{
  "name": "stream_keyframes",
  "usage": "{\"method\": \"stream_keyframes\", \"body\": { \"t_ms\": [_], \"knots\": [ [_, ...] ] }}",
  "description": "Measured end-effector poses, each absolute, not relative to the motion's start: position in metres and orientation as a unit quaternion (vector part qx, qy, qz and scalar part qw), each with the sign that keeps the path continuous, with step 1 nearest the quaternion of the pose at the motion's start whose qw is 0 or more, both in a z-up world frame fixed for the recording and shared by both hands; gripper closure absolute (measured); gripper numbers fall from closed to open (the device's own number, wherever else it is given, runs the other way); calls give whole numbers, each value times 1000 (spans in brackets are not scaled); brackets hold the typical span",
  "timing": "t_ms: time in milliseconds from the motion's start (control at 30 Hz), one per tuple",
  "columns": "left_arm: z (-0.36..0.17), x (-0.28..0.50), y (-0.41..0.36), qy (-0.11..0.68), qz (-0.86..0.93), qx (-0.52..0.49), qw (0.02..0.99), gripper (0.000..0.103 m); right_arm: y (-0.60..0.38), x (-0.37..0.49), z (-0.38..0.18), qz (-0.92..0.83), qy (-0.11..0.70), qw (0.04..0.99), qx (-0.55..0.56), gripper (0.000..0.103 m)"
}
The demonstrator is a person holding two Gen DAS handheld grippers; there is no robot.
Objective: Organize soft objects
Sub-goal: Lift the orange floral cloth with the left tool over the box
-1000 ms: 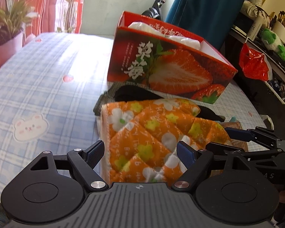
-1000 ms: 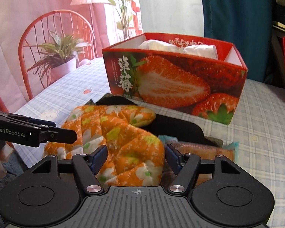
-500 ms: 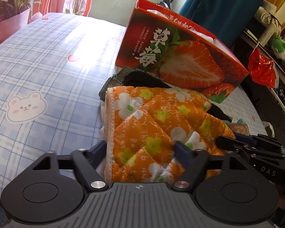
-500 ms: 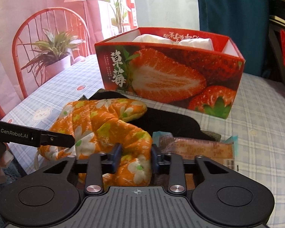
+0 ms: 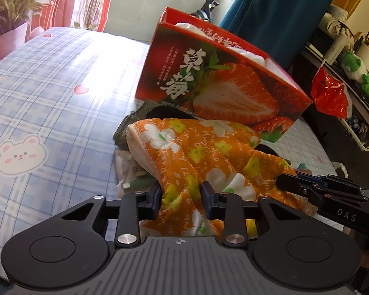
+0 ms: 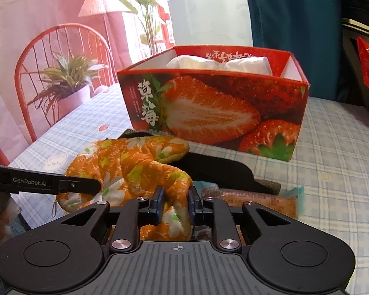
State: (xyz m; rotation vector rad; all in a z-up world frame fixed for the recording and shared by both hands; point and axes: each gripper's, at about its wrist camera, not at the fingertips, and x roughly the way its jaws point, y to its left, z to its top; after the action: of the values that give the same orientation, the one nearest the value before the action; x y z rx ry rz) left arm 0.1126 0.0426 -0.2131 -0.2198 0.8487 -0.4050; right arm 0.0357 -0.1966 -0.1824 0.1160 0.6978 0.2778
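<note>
While both sets of jaws are closing narrow onto the orange floral mitt at the table's near edge, left gripper and right gripper pinch its quilting; strawberry box holds white bundles; mitt, black cloth and packets not yet stowed

The left gripper points forward and downward, its jaws closing, with orange cloth pinched between the pads. The right gripper sits just beside it at a like tilt, jaws closing too, its pads pressing a fold of the same cloth. Both are low and near.
</note>
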Motion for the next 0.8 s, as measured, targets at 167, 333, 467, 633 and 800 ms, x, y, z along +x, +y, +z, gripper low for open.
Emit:
{"method": "stream_keyframes", "body": {
  "t_ms": [167, 333, 467, 633, 800],
  "knots": [
    [-207, 109, 41, 395, -210, -110, 888, 80, -202, 35, -176, 131, 326, 934, 65, 91],
    [-199, 105, 39, 382, -213, -106, 893, 82, -206, 33, -171, 132, 314, 938, 69, 91],
    [-188, 102, 39, 364, -215, -102, 900, 83, -206, 31, -166, 134, 301, 941, 72, 92],
    [-175, 102, 36, 344, -218, -94, 909, 83, -206, 33, -156, 134, 282, 948, 68, 92],
    [-159, 108, 30, 325, -227, -87, 914, 83, -212, 36, -144, 130, 265, 953, 68, 92]
  ]
}}
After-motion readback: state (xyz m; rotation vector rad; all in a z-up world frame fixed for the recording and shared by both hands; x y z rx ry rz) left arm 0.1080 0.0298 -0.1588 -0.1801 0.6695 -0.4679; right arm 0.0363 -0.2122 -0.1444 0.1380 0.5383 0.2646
